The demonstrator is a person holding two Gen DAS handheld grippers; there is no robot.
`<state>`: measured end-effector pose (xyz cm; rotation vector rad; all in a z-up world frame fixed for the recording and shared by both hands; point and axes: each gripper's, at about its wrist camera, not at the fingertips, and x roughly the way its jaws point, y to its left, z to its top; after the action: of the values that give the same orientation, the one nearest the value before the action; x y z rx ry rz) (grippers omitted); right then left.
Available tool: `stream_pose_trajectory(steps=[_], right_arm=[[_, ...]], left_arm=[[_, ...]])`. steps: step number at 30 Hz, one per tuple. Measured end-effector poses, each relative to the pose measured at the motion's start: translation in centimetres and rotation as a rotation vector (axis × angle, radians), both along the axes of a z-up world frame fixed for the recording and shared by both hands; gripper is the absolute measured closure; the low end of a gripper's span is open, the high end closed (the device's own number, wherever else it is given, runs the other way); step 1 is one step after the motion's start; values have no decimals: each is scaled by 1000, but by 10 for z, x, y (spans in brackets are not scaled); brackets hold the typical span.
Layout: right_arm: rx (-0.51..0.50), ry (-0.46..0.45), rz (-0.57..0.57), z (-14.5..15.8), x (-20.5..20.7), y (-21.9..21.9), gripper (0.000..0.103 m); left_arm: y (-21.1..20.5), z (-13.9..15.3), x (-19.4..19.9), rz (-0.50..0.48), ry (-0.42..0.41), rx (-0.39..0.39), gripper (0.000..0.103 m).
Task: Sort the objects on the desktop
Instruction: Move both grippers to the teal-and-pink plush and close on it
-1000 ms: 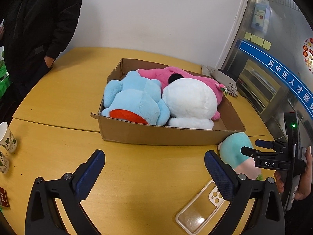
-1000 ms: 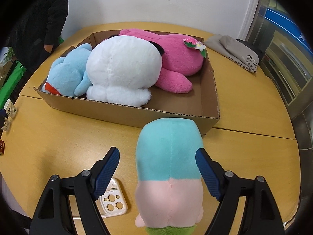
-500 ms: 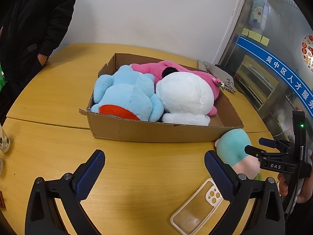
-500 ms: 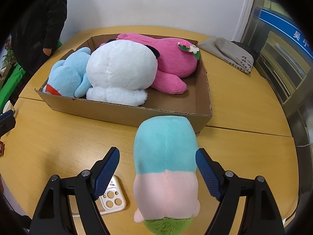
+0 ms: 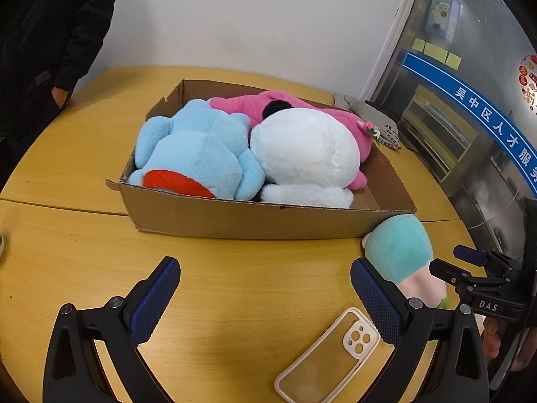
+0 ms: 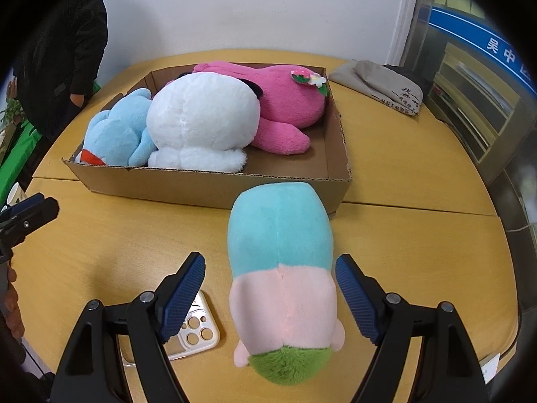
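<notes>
A teal, pink and green plush toy (image 6: 281,262) lies on the wooden table against the near wall of a cardboard box (image 6: 208,188). My right gripper (image 6: 270,297) is open, its jaws on either side of the toy's pink part without closing on it. The toy (image 5: 399,255) and the box (image 5: 255,218) also show in the left wrist view. The box holds a blue plush (image 5: 198,158), a white plush (image 5: 305,154) and a pink plush (image 6: 285,100). My left gripper (image 5: 265,299) is open and empty above bare table in front of the box.
A clear phone case (image 5: 329,356) lies on the table near the front edge, left of the teal toy. A grey folded cloth bag (image 6: 386,84) lies at the back right. A person in a black coat (image 5: 50,43) stands at the table's left. A paper cup (image 6: 15,194) is at the far left.
The right gripper has pulled back a little, so more of the toy's green end shows. The left gripper has shifted left and closer to the box.
</notes>
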<state>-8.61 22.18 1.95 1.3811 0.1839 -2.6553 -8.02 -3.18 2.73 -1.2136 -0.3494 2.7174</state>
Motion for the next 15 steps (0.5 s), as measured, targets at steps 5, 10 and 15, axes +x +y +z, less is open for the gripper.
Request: stream_pose_trajectory(steps=[5, 10, 15], right_arm=[[-10, 9, -22, 2, 6, 5, 23], [-13, 19, -25, 5, 8, 7, 23], [-14, 29, -25, 8, 10, 8, 23]], left_arm=[[5, 5, -3, -10, 12, 9, 0], [8, 10, 0, -16, 25, 6, 0], [12, 14, 3, -29, 32, 9, 0]])
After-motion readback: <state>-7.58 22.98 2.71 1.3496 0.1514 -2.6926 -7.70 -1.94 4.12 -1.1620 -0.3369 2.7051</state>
